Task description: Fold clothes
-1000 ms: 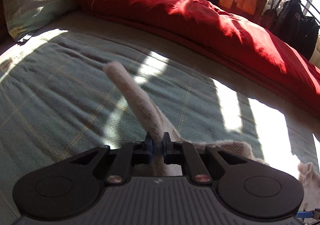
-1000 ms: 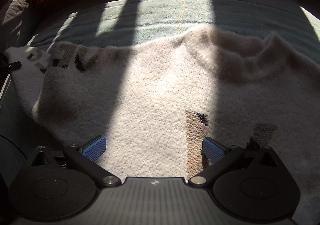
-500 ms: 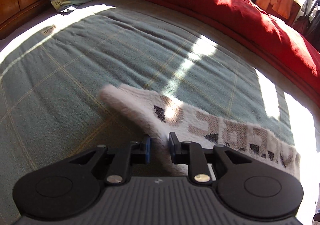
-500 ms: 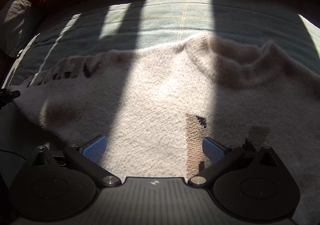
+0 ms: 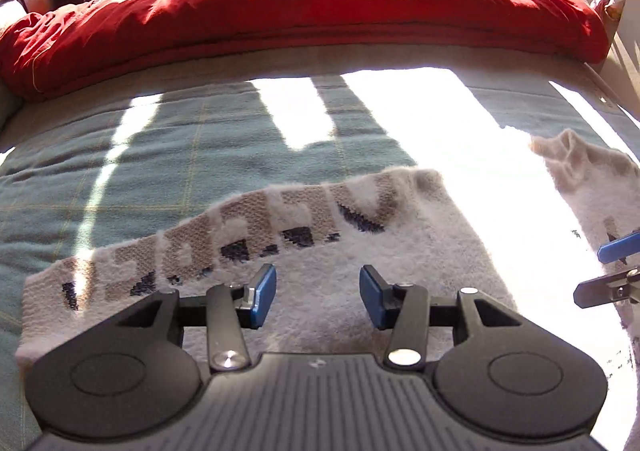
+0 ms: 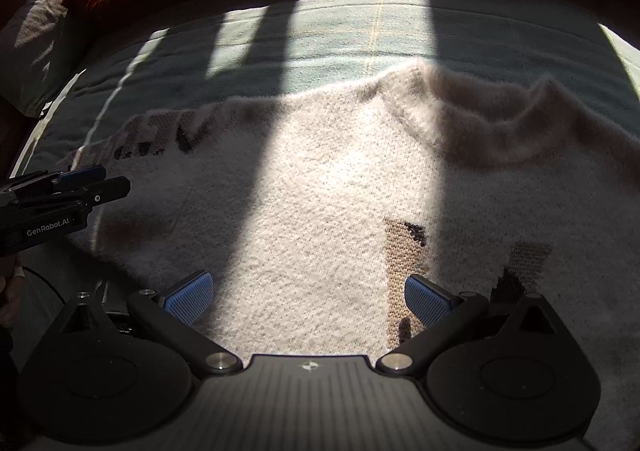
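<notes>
The left gripper [image 5: 318, 301] has just opened, dropping the fuzzy cream knit sweater's lettered sleeve [image 5: 224, 235] flat across the bed; right gripper [image 6: 310, 299] hovers wide, empty.

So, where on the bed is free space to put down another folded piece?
Free: the green blanket between the red duvet and the sweater's sleeve, and left of the cuff. Crowded: the near side, where the white sweater lies spread under the open left gripper and right gripper.
</notes>
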`<action>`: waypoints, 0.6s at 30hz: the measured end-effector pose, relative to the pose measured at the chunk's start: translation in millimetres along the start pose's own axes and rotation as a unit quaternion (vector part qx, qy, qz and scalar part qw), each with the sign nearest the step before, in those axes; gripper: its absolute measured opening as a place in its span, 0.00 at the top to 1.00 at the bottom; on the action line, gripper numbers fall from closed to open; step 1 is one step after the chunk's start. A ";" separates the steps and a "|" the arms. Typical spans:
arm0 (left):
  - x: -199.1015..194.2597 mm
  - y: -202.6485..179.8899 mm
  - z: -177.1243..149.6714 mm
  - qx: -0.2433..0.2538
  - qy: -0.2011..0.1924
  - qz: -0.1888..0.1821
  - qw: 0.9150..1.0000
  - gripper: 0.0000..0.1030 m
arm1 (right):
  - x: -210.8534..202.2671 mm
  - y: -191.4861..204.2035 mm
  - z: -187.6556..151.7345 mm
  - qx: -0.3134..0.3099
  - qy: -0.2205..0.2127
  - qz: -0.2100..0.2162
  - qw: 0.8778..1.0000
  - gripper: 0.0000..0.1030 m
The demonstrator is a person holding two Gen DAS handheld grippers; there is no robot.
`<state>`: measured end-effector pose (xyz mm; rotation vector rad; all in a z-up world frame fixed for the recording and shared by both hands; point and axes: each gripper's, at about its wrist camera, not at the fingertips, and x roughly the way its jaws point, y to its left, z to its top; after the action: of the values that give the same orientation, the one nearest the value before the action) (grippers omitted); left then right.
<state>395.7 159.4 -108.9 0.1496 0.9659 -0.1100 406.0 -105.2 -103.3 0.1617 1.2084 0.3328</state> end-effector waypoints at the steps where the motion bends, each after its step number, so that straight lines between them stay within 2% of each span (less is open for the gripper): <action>1: 9.2 -9.1 -1.8 0.012 0.007 -0.005 1.000 0.54 | -0.1 -1.6 -0.2 0.001 0.000 -0.002 1.000 0.00; 4: 20.2 -0.4 -13.2 0.001 0.017 -0.006 1.000 0.51 | -0.1 -9.7 -1.1 0.008 -0.001 -0.005 1.000 0.00; 6: 16.5 19.2 -21.4 -0.013 0.017 0.008 1.000 0.51 | 0.6 -15.8 -1.9 0.014 -0.001 -0.007 1.000 0.00; 7: 14.7 29.3 -25.7 -0.018 0.018 0.020 0.999 0.46 | 1.7 -19.1 -2.4 0.018 0.001 -0.010 1.000 0.00; 8: 13.1 41.3 -30.0 -0.031 0.022 0.034 0.999 0.35 | 2.9 -22.1 -3.0 0.021 0.002 -0.011 1.000 0.00; 10: 10.2 68.8 -38.7 -0.075 0.033 0.057 0.995 0.28 | 5.0 -26.1 -3.6 0.026 0.004 -0.010 1.000 0.00; 12: 6.5 93.5 -46.5 -0.122 0.039 0.067 0.990 0.28 | 7.4 -27.3 -3.6 0.028 0.008 -0.011 1.000 0.00; 15: 3.6 103.4 -42.9 -0.161 0.047 0.078 0.983 0.29 | 12.8 -25.3 -3.1 0.025 0.014 -0.021 0.999 0.00; 16: 2.2 101.1 -37.2 -0.171 0.044 0.068 0.982 0.35 | 14.4 -24.2 -3.3 0.023 0.016 -0.025 0.999 0.00; 18: -0.4 94.4 -25.1 -0.185 0.033 0.041 0.981 0.35 | 17.3 -21.9 -3.9 0.018 0.018 -0.032 0.999 0.00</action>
<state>390.3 256.7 -115.3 -0.1515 1.0287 0.1515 411.4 -120.2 -126.5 0.1475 1.2538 0.2593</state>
